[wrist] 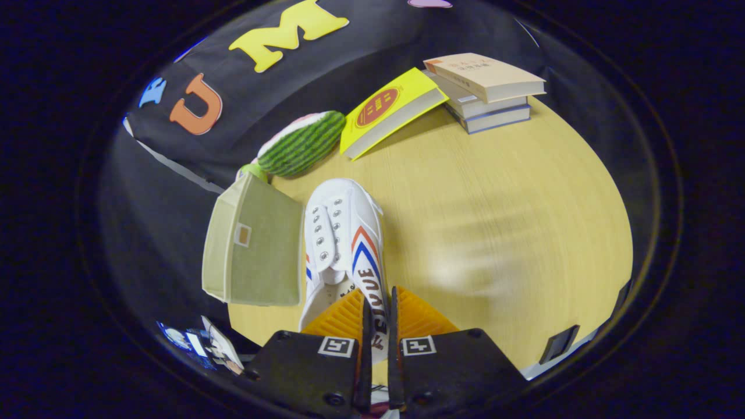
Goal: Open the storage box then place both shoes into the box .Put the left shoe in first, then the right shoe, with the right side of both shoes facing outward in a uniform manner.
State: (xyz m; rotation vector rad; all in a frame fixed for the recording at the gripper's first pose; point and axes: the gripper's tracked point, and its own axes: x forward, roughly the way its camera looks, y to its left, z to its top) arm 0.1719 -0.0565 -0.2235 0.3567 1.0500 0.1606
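**Operator A:** Report the jaws.

**Operator B:** From my station I see the gripper (378, 317) at the bottom centre of the frame. Its jaws stand nearly together, clamped on the side wall of the white shoe (344, 244), near the heel opening. Ribbed pads sit on the inner face of each finger.

**Operator A:** Describe the shoe.

**Operator B:** White canvas, low cut, with metal eyelets in two rows and red-and-blue chevron stripes on the side. The toe points toward the upper centre of the frame. Whether the sole touches the desk (495, 233), I cannot tell.

**Operator A:** Location of the storage box?

**Operator B:** The storage box (253, 244) is at centre left, just beside the shoe. It is olive fabric, rectangular, with a small sewn tag on the face I see.

**Operator A:** Other items?

**Operator B:** The desk is pale wood grain with a rounded edge. In the upper centre lies a striped green plush watermelon slice (302, 144). A yellow book (391, 110) leans on a stack of books (486, 93) at upper right.
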